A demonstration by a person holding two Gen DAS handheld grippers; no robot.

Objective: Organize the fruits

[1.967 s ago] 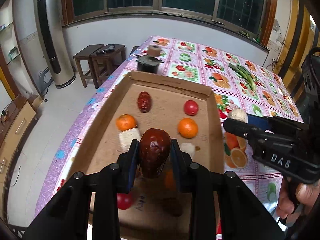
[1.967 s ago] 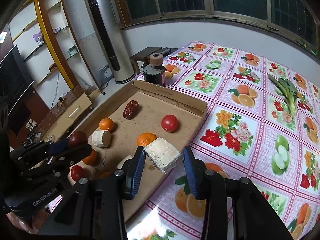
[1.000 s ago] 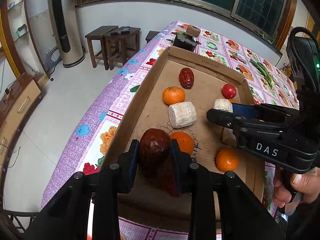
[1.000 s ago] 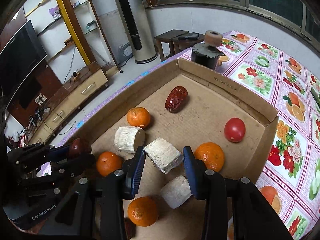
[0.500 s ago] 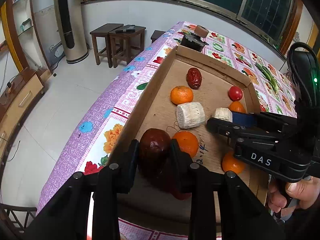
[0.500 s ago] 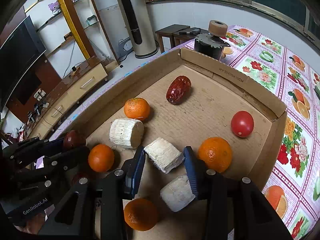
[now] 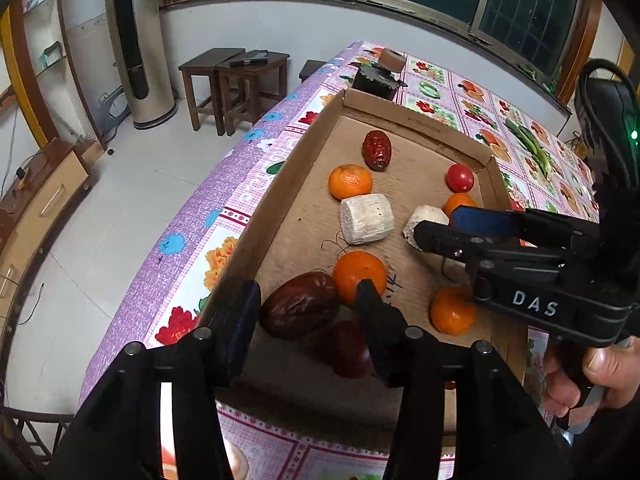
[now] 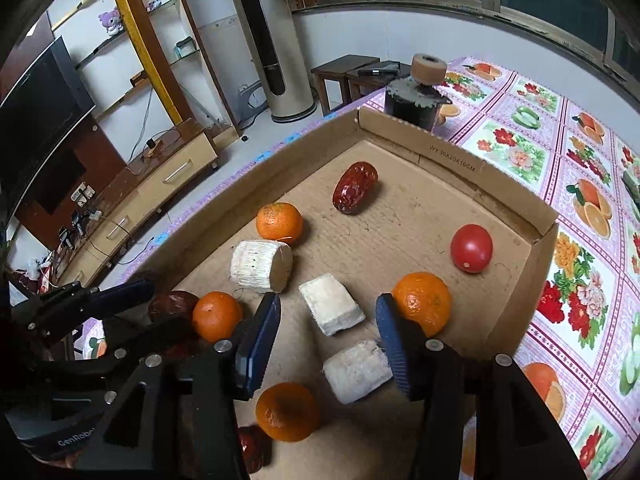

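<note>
Cardboard box: sitting on the flowered tablecloth, holding all the fruit.
Left gripper: its jaws are spreading apart over the box's near corner; a big dark red date is lying between them, leaning toward the left pad, no longer squeezed.
Right gripper: its jaws are widening too; a pale white block is resting on the box floor between them, with a gap showing on both sides.
Hand: wrapping around the right gripper's handle, beside the box's near right edge.
Oranges: one is touching the right gripper's right finger, another is sitting next to the big date.
Tomato: lying by the box's right wall.
Second date: lying near the box's far wall.
White cylinder: resting in the middle of the box, just beside a third orange.
</note>
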